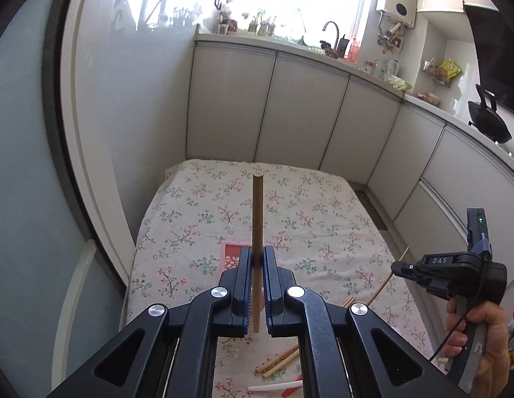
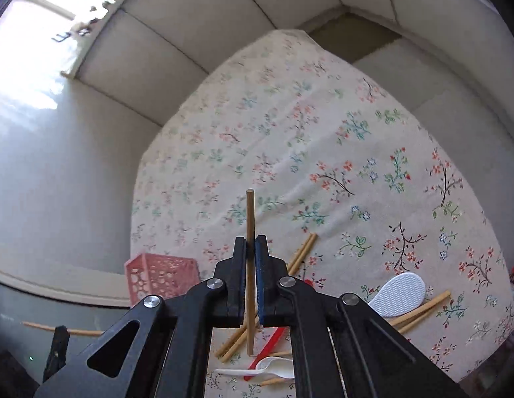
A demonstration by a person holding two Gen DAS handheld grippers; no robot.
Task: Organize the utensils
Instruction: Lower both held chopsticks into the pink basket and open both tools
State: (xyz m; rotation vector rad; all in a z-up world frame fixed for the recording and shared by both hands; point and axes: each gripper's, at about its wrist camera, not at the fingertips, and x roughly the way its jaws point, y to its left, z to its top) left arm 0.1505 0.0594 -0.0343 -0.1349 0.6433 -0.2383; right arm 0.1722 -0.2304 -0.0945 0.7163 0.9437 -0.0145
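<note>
The left tongs (image 1: 258, 258) were pinching a brown chopstick (image 1: 257, 219), which stood between the pads and pointed toward 12 o'clock above the floral tabletop (image 1: 306, 205). The right tongs (image 2: 251, 248) were pinching a second, thinner chopstick (image 2: 250, 219), also pointing toward 12 o'clock. In the left wrist view, the right tongs appeared at 4 o'clock, carried by a hand (image 1: 479, 341), with that chopstick slanting through them. A pink perforated basket (image 2: 160, 275) stood at the tabletop edge, at 9 o'clock from the right tongs. Loose chopsticks (image 2: 301, 253) lay on the cloth at 2 o'clock from those tongs. A white rice paddle (image 2: 398, 293) lay at 3 o'clock, touching further chopsticks (image 2: 422, 311). A white spoon (image 2: 260, 368) and a red utensil (image 2: 268, 348) lay at 6 o'clock.
</note>
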